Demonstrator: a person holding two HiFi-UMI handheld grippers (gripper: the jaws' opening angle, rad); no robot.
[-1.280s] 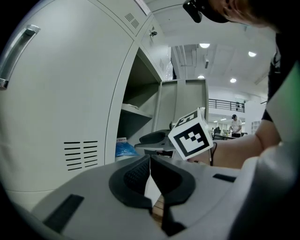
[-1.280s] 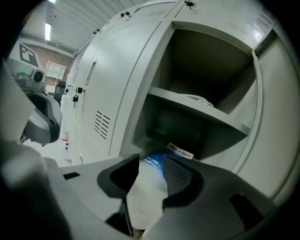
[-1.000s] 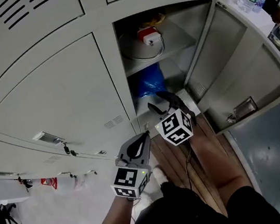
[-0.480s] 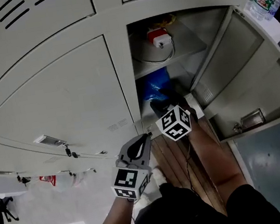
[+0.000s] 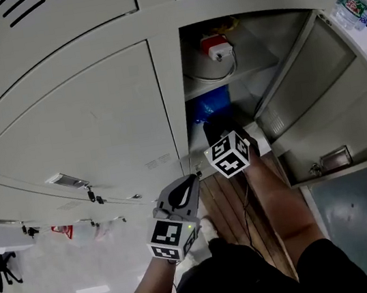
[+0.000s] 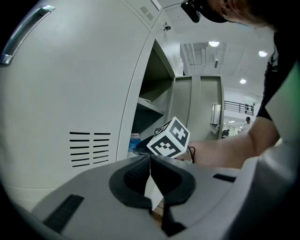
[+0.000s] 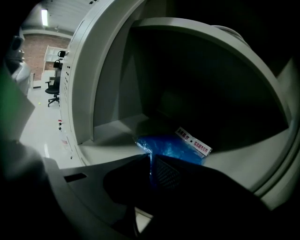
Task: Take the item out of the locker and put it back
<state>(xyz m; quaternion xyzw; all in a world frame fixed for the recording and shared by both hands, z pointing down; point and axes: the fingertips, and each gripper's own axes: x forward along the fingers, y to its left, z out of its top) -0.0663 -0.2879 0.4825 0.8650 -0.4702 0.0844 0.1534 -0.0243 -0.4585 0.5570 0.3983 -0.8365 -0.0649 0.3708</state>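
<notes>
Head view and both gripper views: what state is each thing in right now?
Locker door: open.
Neighbouring door: shut.
Right tool: jaws have just been closing, now shut on the blue bag.
Blue bag: in the lower compartment, edge gripped.
Left tool: shut, empty.

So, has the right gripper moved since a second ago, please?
Yes, the right gripper went forward into the locker, toward the bag; its tongs have just been closing on the bag's edge.
</notes>
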